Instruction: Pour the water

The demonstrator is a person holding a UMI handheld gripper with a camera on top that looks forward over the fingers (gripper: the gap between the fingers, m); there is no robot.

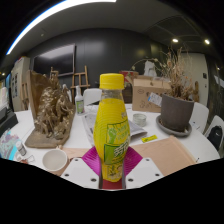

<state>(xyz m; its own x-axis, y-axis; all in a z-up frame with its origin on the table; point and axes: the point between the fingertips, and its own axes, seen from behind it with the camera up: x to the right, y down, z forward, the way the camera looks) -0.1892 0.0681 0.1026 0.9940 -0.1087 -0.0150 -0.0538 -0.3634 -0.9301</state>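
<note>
Clearly the bottle (112,128) stands between the two fingers of the claw (111,172), its orange cap at twelve o'clock and its base low between the white finger bodies. The pink pads (93,160) lie close against the lower part of the bottle at nine and three o'clock, but I cannot tell if they really press on it or only stand around it. The bottle is of clear plastic with yellow liquid and a yellow label, and it looks nearly full, so I judge it rather heavy, a little soft in the wall and smooth. A hold on the labelled middle seems safest. On the white tabletop (80,132), a small bowl (54,159) sits at eight o'clock.
</note>
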